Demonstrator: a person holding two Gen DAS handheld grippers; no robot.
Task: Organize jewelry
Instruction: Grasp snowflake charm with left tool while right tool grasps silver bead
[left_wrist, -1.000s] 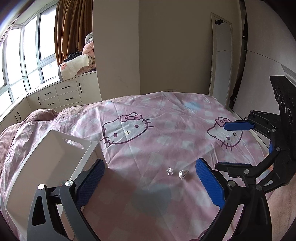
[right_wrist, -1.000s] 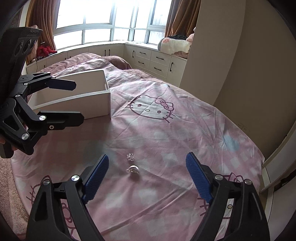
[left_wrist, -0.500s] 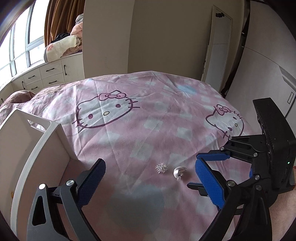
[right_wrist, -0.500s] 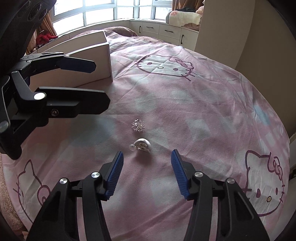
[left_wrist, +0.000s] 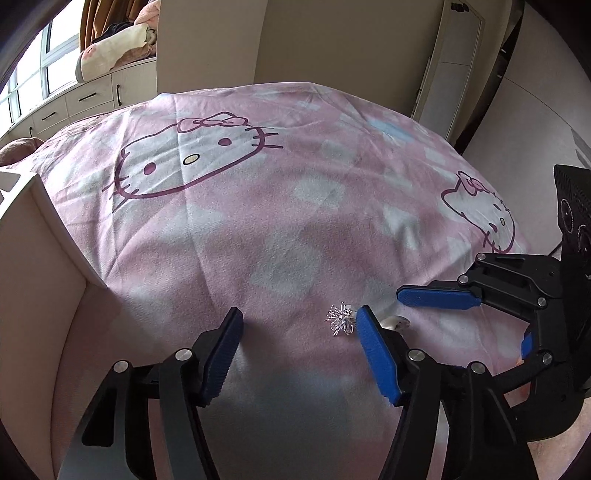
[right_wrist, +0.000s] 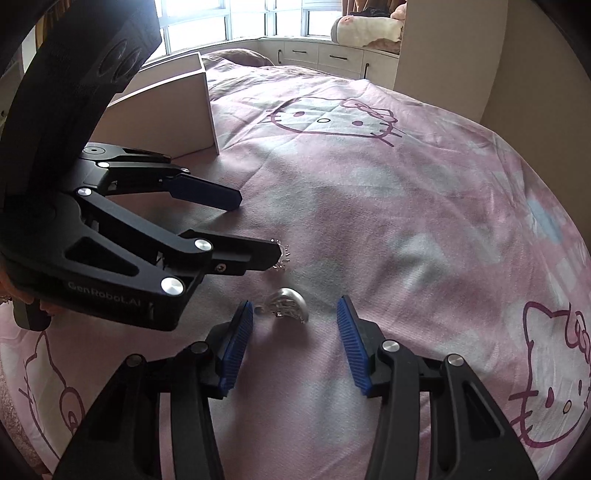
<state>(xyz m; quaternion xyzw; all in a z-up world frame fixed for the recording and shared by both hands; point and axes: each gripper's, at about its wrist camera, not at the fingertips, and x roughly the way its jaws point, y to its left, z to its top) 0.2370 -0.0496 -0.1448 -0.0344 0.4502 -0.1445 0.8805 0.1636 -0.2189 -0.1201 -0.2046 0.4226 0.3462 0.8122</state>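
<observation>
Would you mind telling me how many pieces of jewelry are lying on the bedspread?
2: a spiky sparkly piece beside the left gripper, and a rounded silver piece between the right gripper fingers. None other visible.

Two small silver pieces lie just beside each other on my pink bedspread: a spiky starburst piece with thin sparkling prongs, and a rounded, domed silver ring resting tilted on its side. My white open box stands upright, well apart from both.
</observation>
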